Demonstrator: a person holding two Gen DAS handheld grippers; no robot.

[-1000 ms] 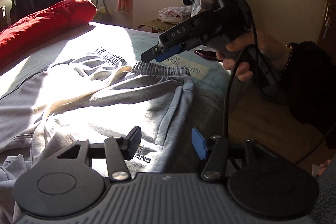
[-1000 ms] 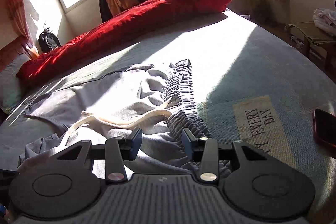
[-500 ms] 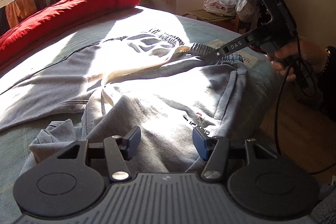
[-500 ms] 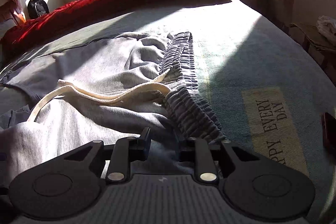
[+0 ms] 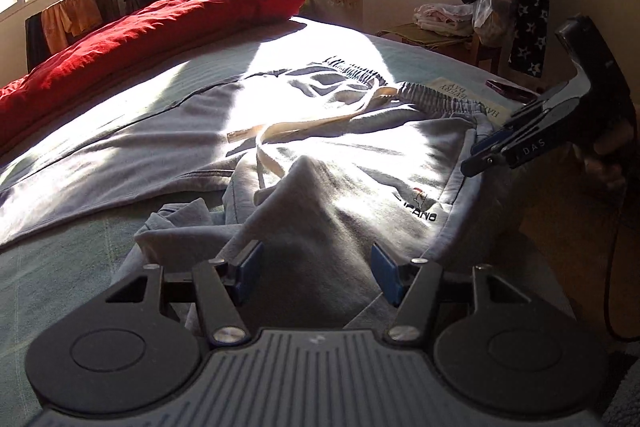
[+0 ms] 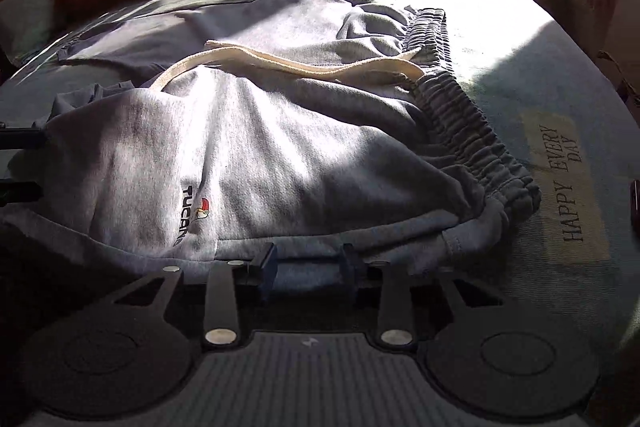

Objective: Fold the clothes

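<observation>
- so, the bed (image 5: 72,267) is the biggest thing we see, with the grey sweatpants (image 5: 360,167) spread flat across its blue-green cover and a red duvet (image 5: 160,27) rolled along the far side at eleven o'clock in the left wrist view.
- the sweatpants' long axis, as we read it, runs from the ribbed waistband (image 6: 460,115) at about two o'clock in the right wrist view away toward ten o'clock, where the legs trail off into shadow; the waist end points toward the printed "happy every day" patch (image 6: 568,183).
- a cream drawstring (image 6: 304,65) lies loose across the upper cloth, roughly along that same axis.
- our left gripper (image 5: 316,277) has its jaws opening, with a raised ridge of grey cloth standing between the blue pads at twelve o'clock; the pads don't look pressed on it.
- our right gripper (image 6: 308,267) is also opening, and the hemmed near edge of the pants lies right between its fingers at twelve o'clock, not clamped as far as we can tell.
- we judge the right side nearer the waistband corner, the left nearer the thigh; a fold across the long axis would want both edges caught together.
</observation>
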